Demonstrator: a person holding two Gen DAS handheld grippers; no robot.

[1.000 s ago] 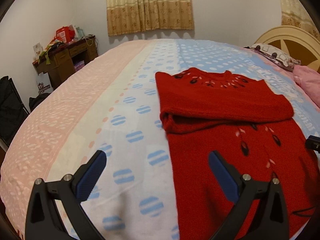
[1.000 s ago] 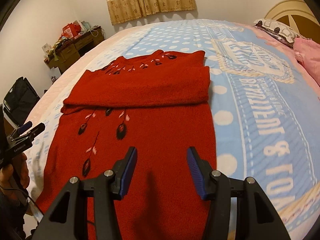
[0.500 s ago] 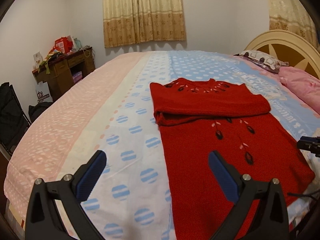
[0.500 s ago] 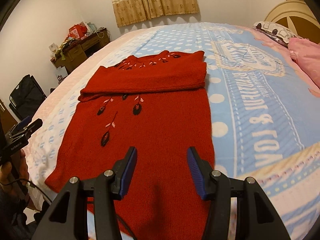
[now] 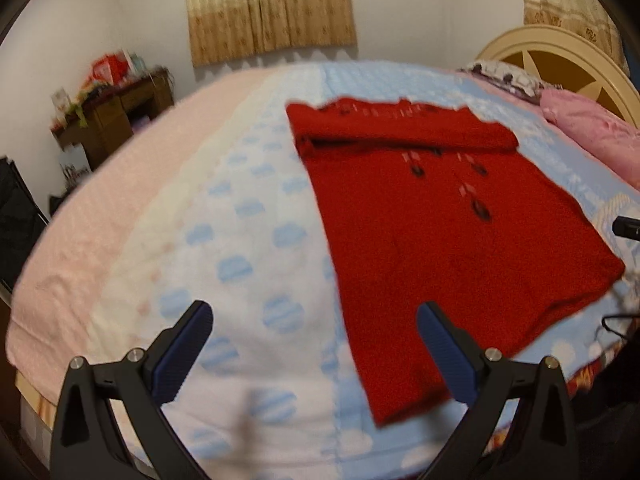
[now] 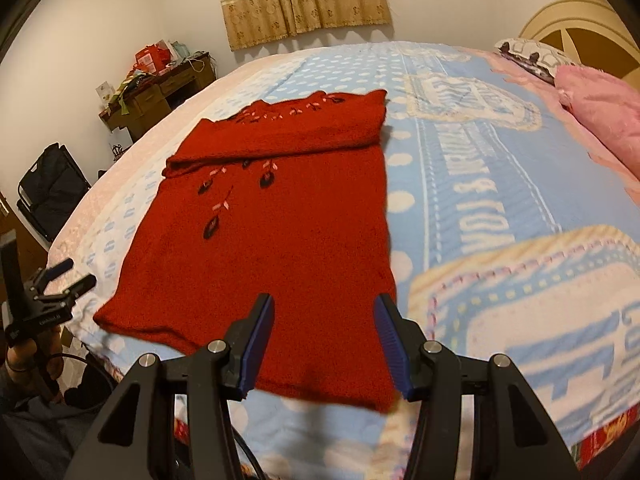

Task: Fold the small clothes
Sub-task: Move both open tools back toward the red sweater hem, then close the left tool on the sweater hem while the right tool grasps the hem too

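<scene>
A red knit sweater (image 5: 448,240) with small flower embroidery lies flat on the bed, its sleeves folded across the chest at the far end. It also shows in the right wrist view (image 6: 264,232). My left gripper (image 5: 314,344) is open and empty, above the near-left corner of the hem. My right gripper (image 6: 324,340) is open and empty, just above the sweater's near-right hem corner. The left gripper also shows at the left edge of the right wrist view (image 6: 60,280).
The bed has a blue, white and pink patterned cover (image 6: 500,184). A pink pillow (image 6: 604,116) and a cream headboard (image 5: 560,64) are at the right. A cluttered wooden desk (image 5: 108,116) and a black bag (image 6: 52,188) stand left of the bed.
Both grippers have pulled back toward the foot of the bed and lowered near the hem. The sweater lies as before. Both jaws stay open.
</scene>
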